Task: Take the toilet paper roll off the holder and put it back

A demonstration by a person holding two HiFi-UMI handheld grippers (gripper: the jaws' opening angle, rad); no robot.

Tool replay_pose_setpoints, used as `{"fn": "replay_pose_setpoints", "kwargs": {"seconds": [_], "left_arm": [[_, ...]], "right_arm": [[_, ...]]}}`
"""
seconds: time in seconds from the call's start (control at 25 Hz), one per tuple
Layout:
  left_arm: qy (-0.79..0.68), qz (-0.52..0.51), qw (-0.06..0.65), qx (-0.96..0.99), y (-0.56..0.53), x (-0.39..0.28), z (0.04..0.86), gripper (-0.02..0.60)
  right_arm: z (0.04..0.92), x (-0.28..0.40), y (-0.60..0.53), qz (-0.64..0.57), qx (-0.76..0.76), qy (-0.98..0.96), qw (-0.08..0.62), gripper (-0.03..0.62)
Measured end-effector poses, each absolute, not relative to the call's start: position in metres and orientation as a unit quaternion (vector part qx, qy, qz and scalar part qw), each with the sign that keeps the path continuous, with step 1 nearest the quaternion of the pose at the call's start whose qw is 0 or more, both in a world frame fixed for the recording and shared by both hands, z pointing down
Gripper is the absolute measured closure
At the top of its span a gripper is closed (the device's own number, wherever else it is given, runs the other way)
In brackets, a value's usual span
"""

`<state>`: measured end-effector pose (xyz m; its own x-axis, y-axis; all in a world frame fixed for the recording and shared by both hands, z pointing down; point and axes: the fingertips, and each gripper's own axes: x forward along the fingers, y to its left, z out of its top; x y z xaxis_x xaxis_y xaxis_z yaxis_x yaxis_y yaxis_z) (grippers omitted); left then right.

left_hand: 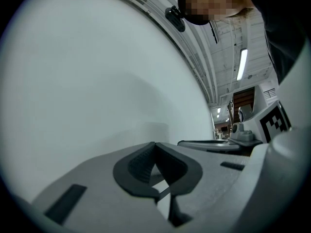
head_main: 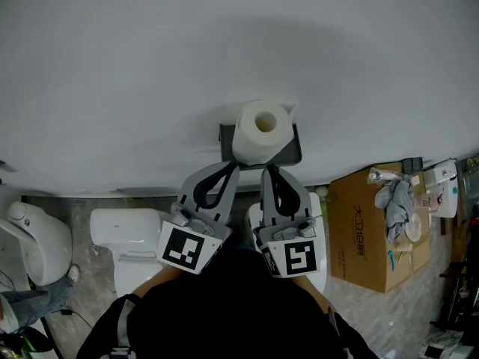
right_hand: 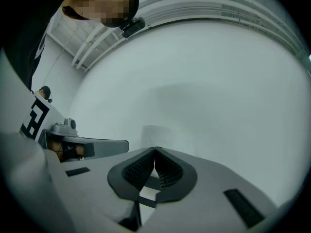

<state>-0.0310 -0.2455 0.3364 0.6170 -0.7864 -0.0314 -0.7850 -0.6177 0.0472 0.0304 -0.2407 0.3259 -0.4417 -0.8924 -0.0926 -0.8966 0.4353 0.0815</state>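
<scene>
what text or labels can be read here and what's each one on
"大卫", then two characters too blurred to read: side of the cardboard box.
Labels on the white items by that box: too small to read.
Marker cubes on the left tool and right tool: black-and-white squares, no words.

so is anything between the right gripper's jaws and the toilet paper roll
Nothing: in the head view the right gripper, jaws shut, points up just below the white toilet paper roll on its dark grey wall holder, with no object between.
</scene>
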Motion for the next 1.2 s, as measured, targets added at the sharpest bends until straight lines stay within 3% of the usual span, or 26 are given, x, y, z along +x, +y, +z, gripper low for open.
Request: {"fn": "replay_pose_setpoints", "kwargs": {"seconds": [0.32, 0.52, 0.88, 1.2], "left_arm": [[-0.449, -0.023, 0.012, 0.893, -0.251, -0.033, 0.338, 0.575], [-0.458, -0.025, 0.006, 0.889, -0.254, -0.035, 0.336, 0.575], [-0.462, -0.027, 0.006, 0.887, -0.257, -0.032, 0.335, 0.575], [-0.468, -0.029, 0.008, 0.883, -0.263, -0.033, 0.334, 0.575]], "right_arm": [[0.316, 0.032, -0.246, 0.061, -0.523, 0.849, 0.048, 0.566], [0.312, 0.033, -0.248, 0.06, -0.516, 0.853, 0.047, 0.451], [0.309, 0.03, -0.255, 0.041, -0.499, 0.865, 0.042, 0.323], [0.31, 0.032, -0.271, 0.028, -0.502, 0.864, 0.022, 0.275]]}}
